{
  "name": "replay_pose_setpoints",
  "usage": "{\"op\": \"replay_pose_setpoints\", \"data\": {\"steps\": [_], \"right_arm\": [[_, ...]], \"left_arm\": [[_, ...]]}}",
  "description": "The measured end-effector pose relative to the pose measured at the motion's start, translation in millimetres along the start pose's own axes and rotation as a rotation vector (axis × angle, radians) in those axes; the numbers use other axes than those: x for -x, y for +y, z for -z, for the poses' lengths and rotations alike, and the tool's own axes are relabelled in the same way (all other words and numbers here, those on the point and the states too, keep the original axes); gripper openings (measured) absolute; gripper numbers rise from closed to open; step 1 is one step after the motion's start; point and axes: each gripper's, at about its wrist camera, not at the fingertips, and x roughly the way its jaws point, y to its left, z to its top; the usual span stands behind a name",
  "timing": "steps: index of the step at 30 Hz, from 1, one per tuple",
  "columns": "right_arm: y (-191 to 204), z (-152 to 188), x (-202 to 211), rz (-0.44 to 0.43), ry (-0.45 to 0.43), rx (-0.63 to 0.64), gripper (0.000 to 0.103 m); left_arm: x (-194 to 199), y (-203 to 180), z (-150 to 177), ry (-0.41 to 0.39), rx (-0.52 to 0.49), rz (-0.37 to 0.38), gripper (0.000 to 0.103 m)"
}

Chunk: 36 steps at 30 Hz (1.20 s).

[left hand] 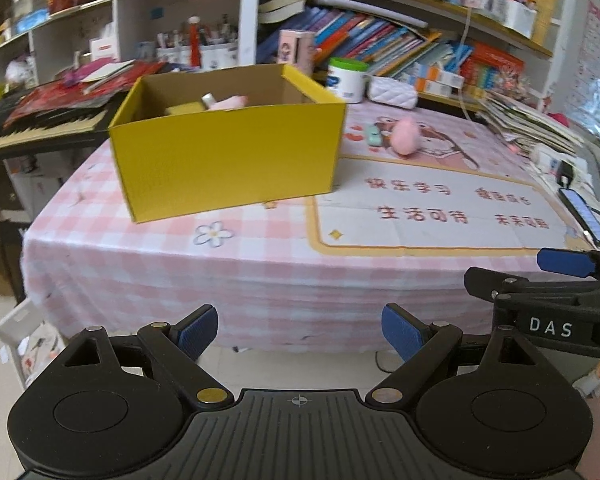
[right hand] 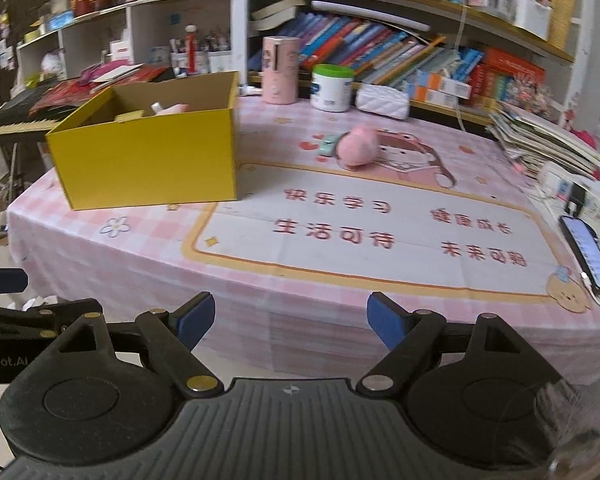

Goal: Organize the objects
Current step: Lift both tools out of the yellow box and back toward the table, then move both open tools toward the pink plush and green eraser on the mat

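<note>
An open yellow cardboard box (left hand: 228,160) (right hand: 148,164) stands on the left part of the pink checked tablecloth (left hand: 260,252) (right hand: 320,280). Inside it lie a pink item (left hand: 230,102) (right hand: 172,109) and a pale yellow block (left hand: 184,109). To the right of the box, a pink plush toy (left hand: 405,134) (right hand: 358,146) lies beside a small teal toy car (left hand: 374,135) (right hand: 327,144). My left gripper (left hand: 300,328) hovers off the table's near edge, open and empty. My right gripper (right hand: 290,318) is alongside it to the right, open too, with nothing between its blue pads (right hand: 384,320).
A phone (right hand: 588,252) on a cable lies at the right edge near a pile of booklets (right hand: 540,140). A white tub (right hand: 332,88), a pink cylinder (right hand: 280,70) and a white quilted pouch (right hand: 382,100) line the back. A piano keyboard (left hand: 40,128) stands left; bookshelves behind.
</note>
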Motion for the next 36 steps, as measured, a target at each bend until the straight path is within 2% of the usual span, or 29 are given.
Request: {"op": "replay_pose_setpoints", "data": {"steps": [15,36], "right_arm": [[-35.3,-4.1,4.7,0.085,-0.017,-0.056,0.084],[-57.6,-30.5,-40.6,0.051,0.011,-0.034,0.084]], "left_arm": [[-17.3,-33.0,-22.0,-0.021,-0.065,0.069,0.091],[-56.6,-45.2,-50.8,-0.012,-0.047,0.053,0.091]]}}
